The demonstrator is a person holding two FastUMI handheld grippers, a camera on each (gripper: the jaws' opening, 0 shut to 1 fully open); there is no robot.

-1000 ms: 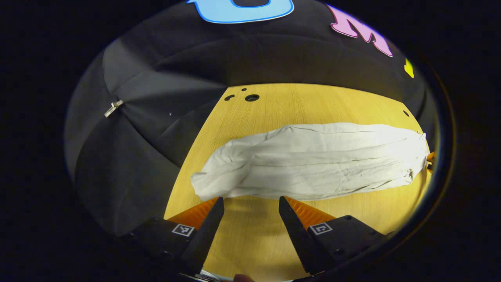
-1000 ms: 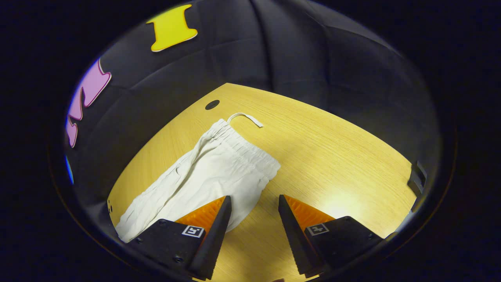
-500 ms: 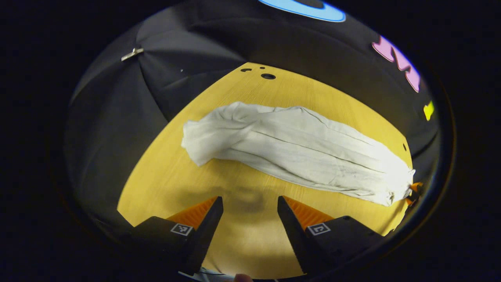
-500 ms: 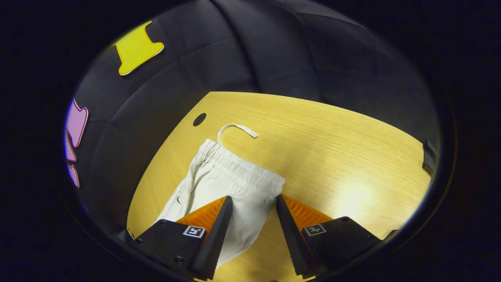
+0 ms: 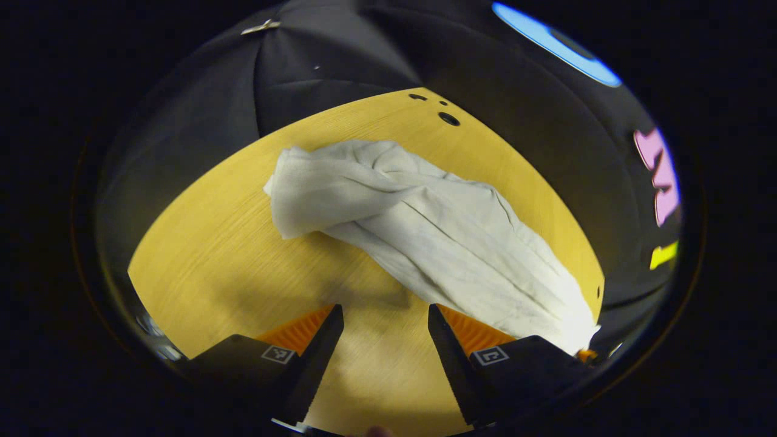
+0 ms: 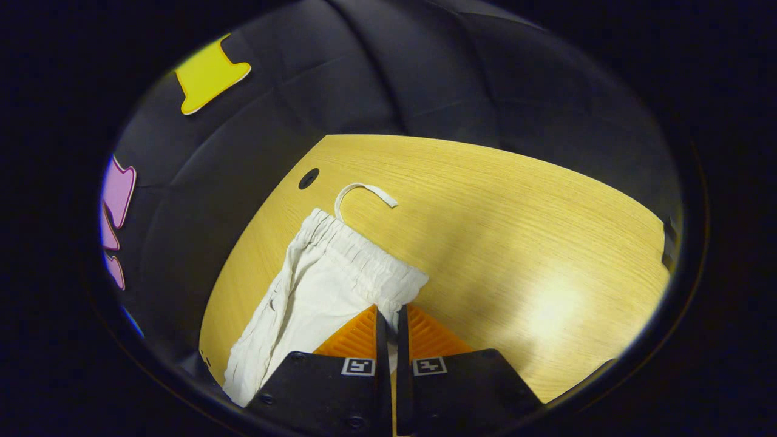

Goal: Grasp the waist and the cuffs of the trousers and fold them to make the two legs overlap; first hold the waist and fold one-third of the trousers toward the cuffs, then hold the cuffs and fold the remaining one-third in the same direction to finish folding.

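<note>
White trousers [image 5: 437, 237] lie crumpled and slantwise on the wooden table [image 5: 212, 255] in the left gripper view, cuff end [image 5: 303, 188] far left. My left gripper [image 5: 385, 312] hovers open over bare wood beside the near edge of the legs, nothing between its fingers. In the right gripper view the elastic waist [image 6: 358, 264] lies just ahead, its drawstring [image 6: 364, 191] curling onto the table [image 6: 516, 230]. My right gripper [image 6: 390, 312] is shut on the near corner of the waist, cloth showing between the fingers. A bit of that gripper [image 5: 586, 355] peeks out at the waist end.
Small round holes [image 5: 449, 118] mark the table's far corner in the left gripper view, and one hole [image 6: 308, 178] sits beyond the waist in the right gripper view. Black cloth walls close in around the table edges. Bare wood lies right of the waist.
My right gripper closed on the near corner of the waist. The left gripper swung round, staying open, so the trousers now run slantwise in its view with the cuff end farther off.
</note>
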